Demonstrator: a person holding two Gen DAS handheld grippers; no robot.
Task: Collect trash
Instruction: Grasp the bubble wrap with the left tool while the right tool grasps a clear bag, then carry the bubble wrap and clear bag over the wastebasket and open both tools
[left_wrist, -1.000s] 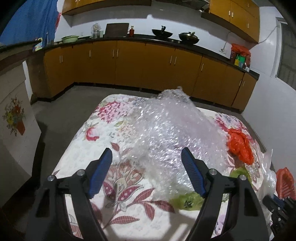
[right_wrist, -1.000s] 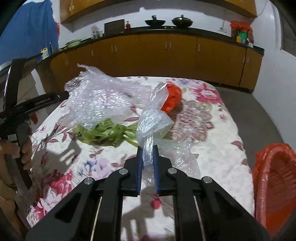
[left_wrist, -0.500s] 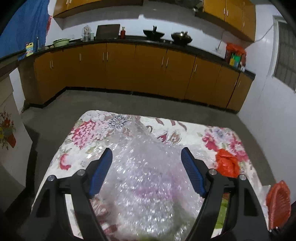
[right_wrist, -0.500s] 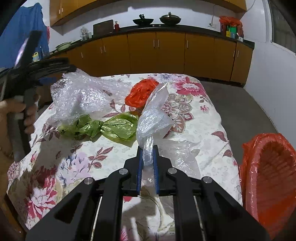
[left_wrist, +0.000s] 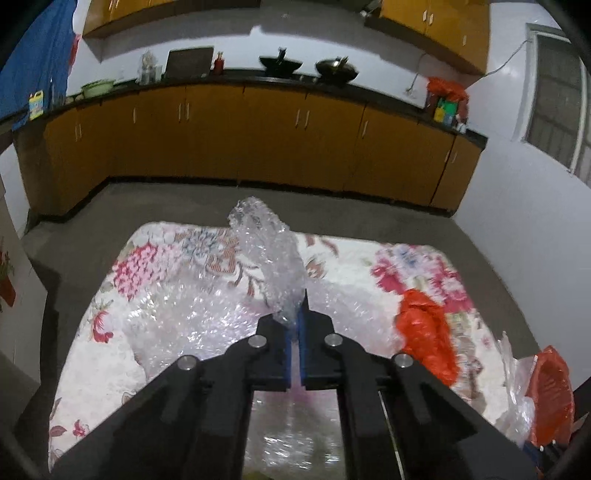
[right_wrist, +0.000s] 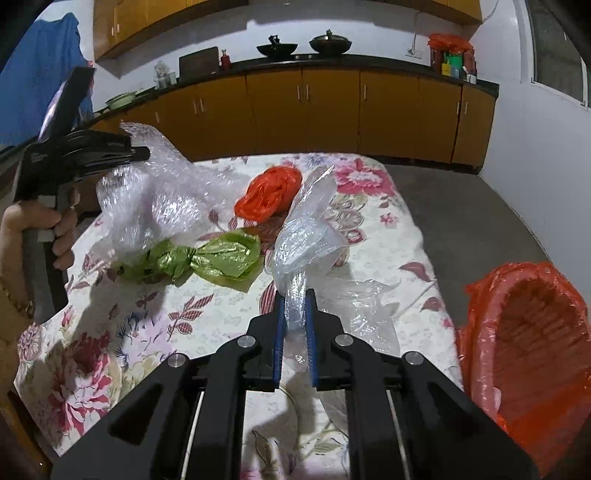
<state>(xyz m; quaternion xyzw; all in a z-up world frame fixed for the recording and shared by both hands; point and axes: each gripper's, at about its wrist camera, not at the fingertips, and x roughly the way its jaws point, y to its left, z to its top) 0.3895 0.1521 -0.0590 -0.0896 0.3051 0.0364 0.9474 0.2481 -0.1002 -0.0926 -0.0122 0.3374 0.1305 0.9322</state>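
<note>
The bubble wrap (left_wrist: 266, 258) is pinched in the left tool (left_wrist: 295, 325), whose jaws have just closed on a fold of it; most of the sheet hangs below over the floral desk (left_wrist: 155, 258), partly lifted off it. In the right wrist view the same wrap (right_wrist: 147, 192) hangs from that tool at the desk's left side, with a hand (right_wrist: 33, 229) on the handle. The right tool (right_wrist: 295, 314) is clamped on a clear plastic bag (right_wrist: 306, 240), bunched above its pads with its tail trailing on the desk.

Just beyond the bag, toward the middle of the desk, lies a knotted green bag (right_wrist: 207, 258), touching the wrap's lower edge, and behind it a crumpled orange bag (right_wrist: 269, 192). Off the desk's right edge stands an orange-lined basket (right_wrist: 528, 347), which looks empty as far as its inside shows.

By my judgement the collecting is in its early part: two pieces are gripped but not yet dropped in, and the green and orange bags are untouched.
</note>
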